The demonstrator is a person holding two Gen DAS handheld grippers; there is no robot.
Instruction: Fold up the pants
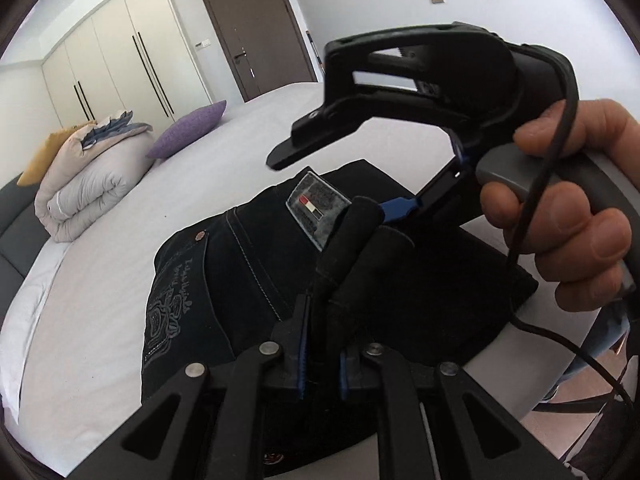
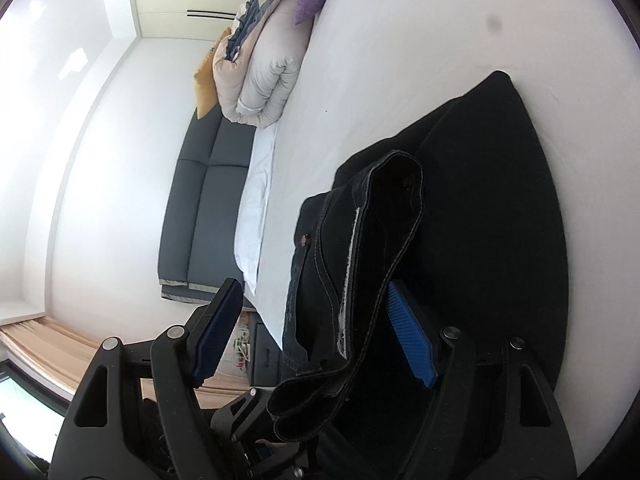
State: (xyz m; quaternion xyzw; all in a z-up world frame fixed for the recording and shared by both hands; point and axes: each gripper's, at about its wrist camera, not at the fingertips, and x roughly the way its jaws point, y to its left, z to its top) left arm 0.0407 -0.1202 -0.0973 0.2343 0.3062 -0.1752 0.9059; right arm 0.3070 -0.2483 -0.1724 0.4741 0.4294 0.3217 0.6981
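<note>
**Mia:** While the left gripper [image 1: 320,344] points down at the bed [image 1: 120,240], what do its fingers [image 1: 301,344] do?

**Tom:** They are almost shut. They pinch a thick fold of the black pants [image 1: 248,280] between the blue pads.

**Mia:** And the right gripper [image 2: 316,332]?

**Tom:** Its fingers [image 2: 412,340] stand wide apart. A rolled edge of the pants [image 2: 480,240] hangs between them, but the pads do not press on it, so it holds nothing.

**Mia:** Who holds that gripper?

**Tom:** A hand [image 1: 572,208] wraps round its grey handle [image 1: 520,176], and a black cable [image 1: 536,216] runs across the hand.

**Mia:** Where do the pants lie?

**Tom:** On the white bed, close to the near edge. They are folded over. I see a pocket with pale stitching [image 1: 168,308] and a grey label [image 1: 316,208] near the waist.

**Mia:** What is farther away?

**Tom:** A rolled-up quilt [image 1: 84,184], then a yellow pillow [image 1: 40,160] behind it and a purple pillow [image 1: 188,128] beside it. Last come the pale wardrobe [image 1: 112,64] and a brown door [image 1: 256,28].
</note>
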